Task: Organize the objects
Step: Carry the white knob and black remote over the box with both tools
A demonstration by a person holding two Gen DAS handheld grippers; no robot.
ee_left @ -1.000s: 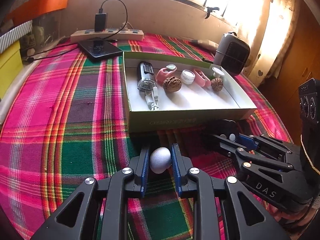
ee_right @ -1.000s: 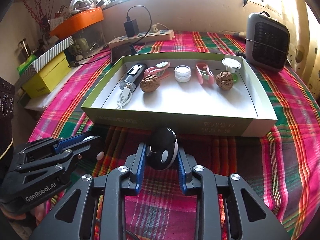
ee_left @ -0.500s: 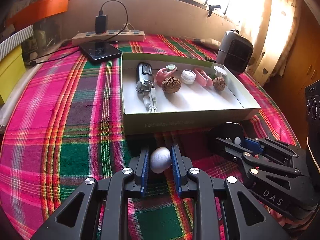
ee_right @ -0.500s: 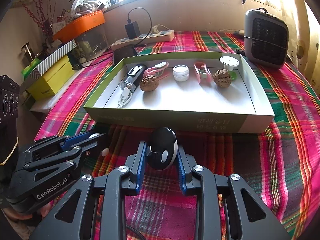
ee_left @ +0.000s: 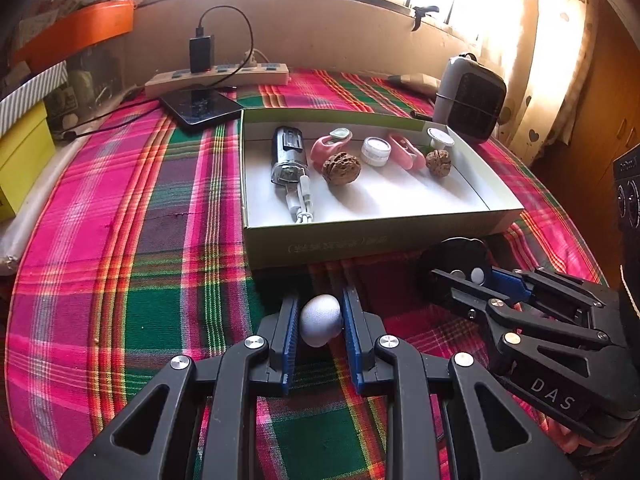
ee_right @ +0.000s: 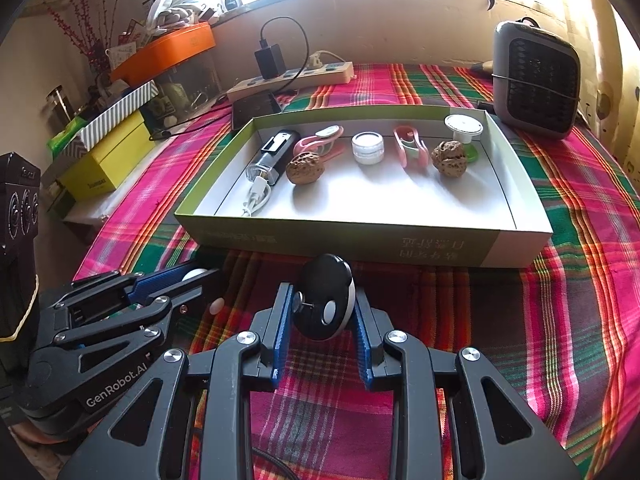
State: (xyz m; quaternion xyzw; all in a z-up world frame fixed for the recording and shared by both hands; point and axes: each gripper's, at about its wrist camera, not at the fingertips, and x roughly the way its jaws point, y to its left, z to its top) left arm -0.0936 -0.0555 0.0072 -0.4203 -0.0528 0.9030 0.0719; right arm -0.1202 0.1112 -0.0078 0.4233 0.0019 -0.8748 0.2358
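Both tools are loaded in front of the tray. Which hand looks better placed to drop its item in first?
Probably the right. The right tool, gripping the black round gadget, sits close to the tray's front wall, facing bare floor. The left tool, holding the grey egg-shaped thing, sits near the crowded corner.

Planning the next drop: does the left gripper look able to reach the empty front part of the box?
Probably yes. The left gripper, shut on the white egg, faces the open-topped box, whose low front wall is the only obstacle.
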